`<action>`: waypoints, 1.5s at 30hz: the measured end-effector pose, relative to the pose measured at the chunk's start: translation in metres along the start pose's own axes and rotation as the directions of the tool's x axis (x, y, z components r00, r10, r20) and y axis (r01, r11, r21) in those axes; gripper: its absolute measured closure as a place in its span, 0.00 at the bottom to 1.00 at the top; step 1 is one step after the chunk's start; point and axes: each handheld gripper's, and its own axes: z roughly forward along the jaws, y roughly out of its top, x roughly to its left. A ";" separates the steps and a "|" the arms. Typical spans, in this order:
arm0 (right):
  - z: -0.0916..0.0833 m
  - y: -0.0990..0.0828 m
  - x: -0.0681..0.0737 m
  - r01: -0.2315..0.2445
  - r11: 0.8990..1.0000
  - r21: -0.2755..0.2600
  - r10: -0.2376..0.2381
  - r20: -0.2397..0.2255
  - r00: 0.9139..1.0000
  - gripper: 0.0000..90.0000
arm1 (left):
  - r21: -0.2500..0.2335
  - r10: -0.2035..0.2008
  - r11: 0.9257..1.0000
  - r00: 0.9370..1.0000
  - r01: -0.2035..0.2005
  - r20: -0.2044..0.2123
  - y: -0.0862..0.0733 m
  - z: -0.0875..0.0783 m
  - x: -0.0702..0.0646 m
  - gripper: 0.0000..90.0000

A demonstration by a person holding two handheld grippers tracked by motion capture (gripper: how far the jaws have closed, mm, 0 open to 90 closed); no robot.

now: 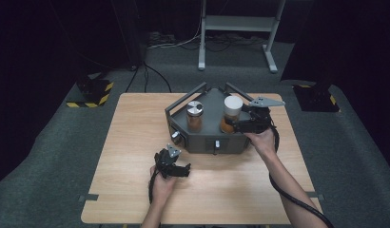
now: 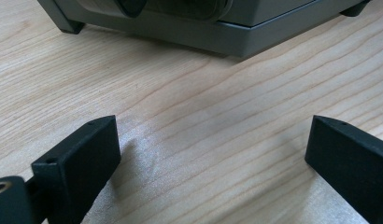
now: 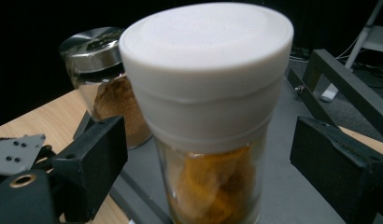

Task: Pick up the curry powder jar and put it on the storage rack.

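A grey three-sided rack point(image 1: 207, 141) stands on the wooden table point(image 1: 136, 142) and holds two spice jars. The jar with a white cap point(image 1: 232, 107) holds orange contents and stands at the rack's right. My right gripper point(image 1: 231, 125) is open with one jaw on each side of this jar point(image 3: 208, 93), a gap showing on both sides. The jar with a metal lid point(image 1: 194, 116) holds brown powder and stands to the left, also behind the left jaw in the right gripper view point(image 3: 101, 79). My left gripper point(image 1: 185, 170) rests open low over bare wood point(image 2: 213, 135), in front of the rack point(image 2: 227, 32).
A round knob point(image 1: 176, 137) sits on the rack's front left face. Beyond the table a white desk frame point(image 1: 236, 23) stands on grey carpet, with a yellow-black striped base point(image 1: 93, 92) at the far left and cables on the floor.
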 end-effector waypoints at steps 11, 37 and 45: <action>-0.018 -0.023 -0.002 0.008 1.000 0.002 -0.008 0.004 1.000 0.12 | 0.000 -0.001 1.000 1.000 0.001 -0.001 0.000 0.000 0.000 0.04; -0.049 -0.069 0.007 0.016 0.998 0.056 -0.017 0.018 1.000 0.13 | 0.000 0.000 1.000 1.000 0.000 0.000 0.000 0.000 0.000 0.04; -0.051 -0.087 0.012 0.023 0.995 0.097 -0.026 0.029 0.999 0.14 | 0.001 0.000 1.000 1.000 0.000 -0.001 0.000 0.000 0.000 0.04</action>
